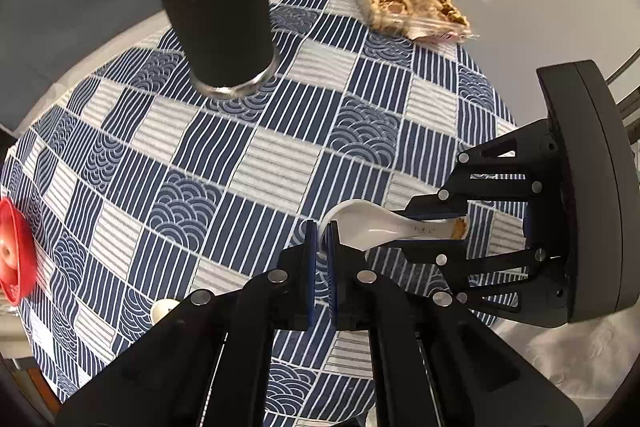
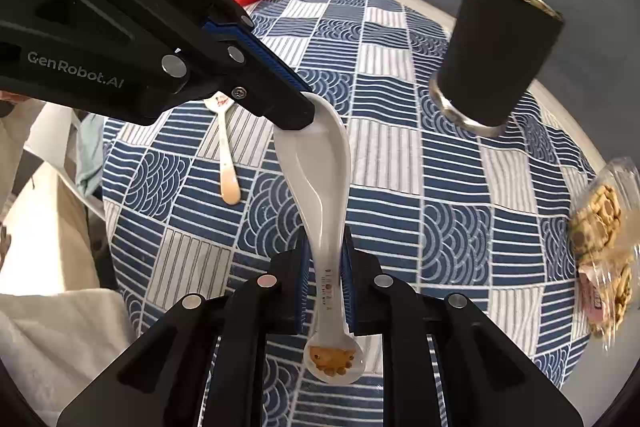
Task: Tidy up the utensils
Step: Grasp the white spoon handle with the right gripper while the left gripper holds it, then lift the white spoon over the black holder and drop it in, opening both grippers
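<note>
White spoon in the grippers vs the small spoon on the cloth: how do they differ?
1. The white spoon is held off the cloth, left gripper on its bowl rim, right gripper on its handle; the small spoon lies flat and untouched.
2. The white spoon is broad, soup-style; the small spoon is slim.
3. The white spoon's handle end bears an orange figure; the small spoon's fades to tan.

Both are pale and glossy.

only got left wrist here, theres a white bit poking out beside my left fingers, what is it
Observer: A second spoon, lying flat on the tablecloth, its bowl tucked under the left gripper.
Operator: where on the handle is the right gripper holding the big one
Observer: The right gripper pinches the white soup spoon on its narrow neck; the handle's orange-patterned end sticks out behind the grip.
</note>
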